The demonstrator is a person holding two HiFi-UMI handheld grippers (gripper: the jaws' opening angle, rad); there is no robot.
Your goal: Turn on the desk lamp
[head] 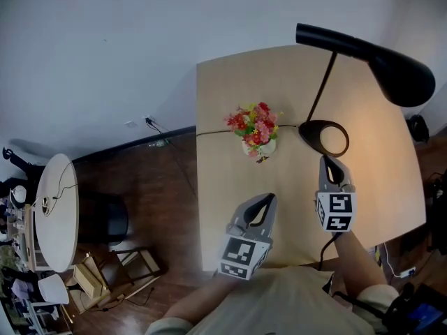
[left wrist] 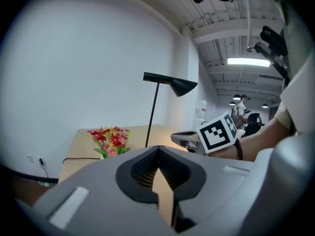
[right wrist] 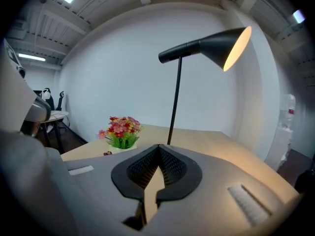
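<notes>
At twelve o'clock from the right tongs (head: 328, 161), closed and empty like the left tongs (head: 269, 198), the desk lamp (head: 363, 49) looks stiff, top-heavy: press near its base (head: 311, 132)

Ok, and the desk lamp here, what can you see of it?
The desk lamp is matte black: a round base, a thin stem and a cone shade. It is lit; the shade's inside glows warm. It stands on the pale wooden table, beside the flowers. The right gripper is just short of its base.
</notes>
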